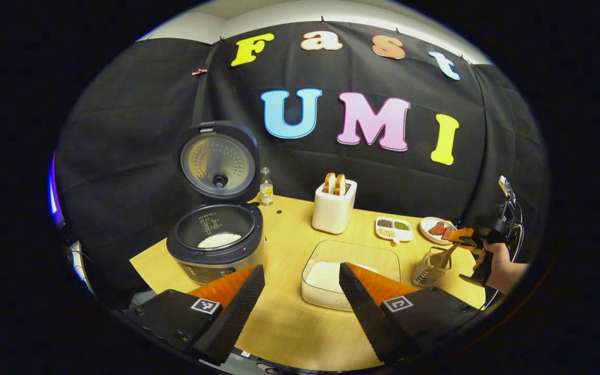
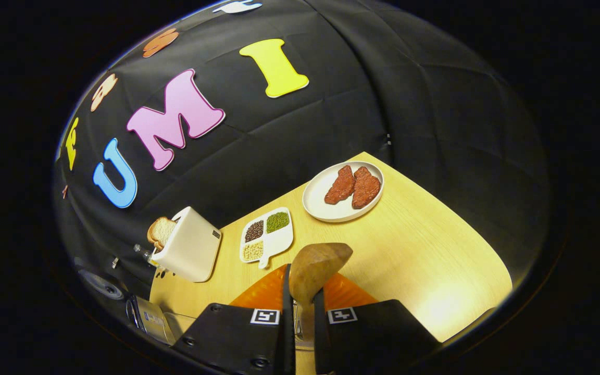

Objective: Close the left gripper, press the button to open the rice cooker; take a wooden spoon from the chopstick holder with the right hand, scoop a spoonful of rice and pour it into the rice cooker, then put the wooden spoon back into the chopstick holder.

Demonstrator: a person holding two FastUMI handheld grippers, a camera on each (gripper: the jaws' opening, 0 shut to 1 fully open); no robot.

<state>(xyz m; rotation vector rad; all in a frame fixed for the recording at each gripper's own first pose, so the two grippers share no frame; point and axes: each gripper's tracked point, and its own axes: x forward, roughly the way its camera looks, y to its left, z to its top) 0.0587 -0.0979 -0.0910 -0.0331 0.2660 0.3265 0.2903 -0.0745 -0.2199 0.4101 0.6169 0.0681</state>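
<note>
The rice cooker (image 1: 211, 260) stands at the table's left with its lid (image 1: 219, 164) raised and white rice in the pot. My left gripper (image 1: 300, 268) is open in front of it, near the clear rice container (image 1: 331, 250), with nothing between its fingers. At the right, a metal chopstick holder (image 1: 432, 266) holds the wooden spoon (image 1: 445, 255), bowl end up. A hand holds my right gripper (image 1: 461, 238) at the spoon's top. In the right gripper view the wooden spoon (image 2: 318, 265) rises between the fingers of my right gripper (image 2: 302, 299), which is shut on its neck.
A white toaster (image 1: 334, 208) with bread and a small bottle (image 1: 266, 187) stand at the back. A divided dish of beans (image 2: 267, 235) and a plate with meat (image 2: 342, 191) lie beyond the holder. The table's right edge (image 2: 466, 229) runs close to the plate.
</note>
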